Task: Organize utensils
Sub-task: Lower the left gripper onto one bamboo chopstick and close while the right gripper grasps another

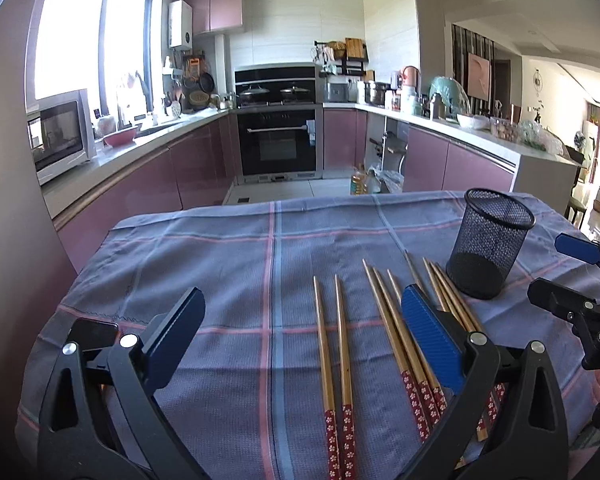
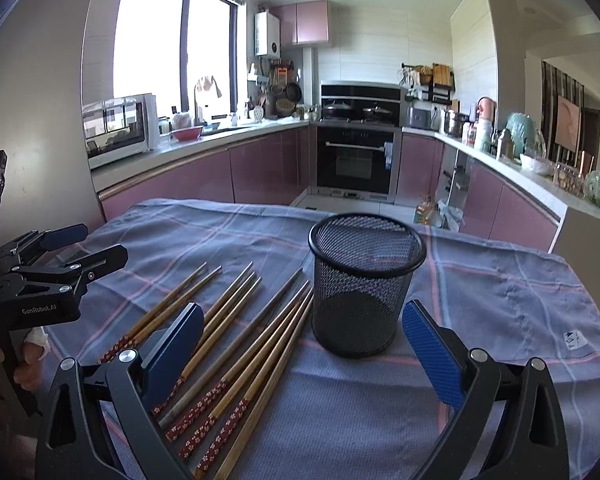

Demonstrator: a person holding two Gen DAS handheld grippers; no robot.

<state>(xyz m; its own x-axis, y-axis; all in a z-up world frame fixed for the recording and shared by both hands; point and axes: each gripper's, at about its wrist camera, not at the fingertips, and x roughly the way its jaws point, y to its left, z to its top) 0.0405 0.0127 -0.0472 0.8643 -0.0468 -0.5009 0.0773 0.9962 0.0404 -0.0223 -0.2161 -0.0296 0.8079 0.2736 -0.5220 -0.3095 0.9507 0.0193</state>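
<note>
Several wooden chopsticks (image 1: 347,432) with red floral handles lie on the blue plaid cloth (image 1: 220,248), tips pointing away from me. A black mesh cup (image 1: 492,244) stands upright and empty just right of them. My left gripper (image 1: 302,294) hovers open over the chopsticks; its right finger covers part of the right-hand group. In the right wrist view the chopsticks (image 2: 198,410) fan out left of the cup (image 2: 364,284). My right gripper (image 2: 304,310) is open, holding nothing, with the cup just beyond its fingertips. Each gripper shows in the other's view: right gripper (image 1: 556,268), left gripper (image 2: 106,241).
The cloth (image 2: 500,300) covers a small table whose far edge drops off toward the kitchen floor. Pink cabinets, an oven and cluttered counters ring the room well beyond. A person's hand (image 2: 28,356) holds the left gripper's handle at the left edge.
</note>
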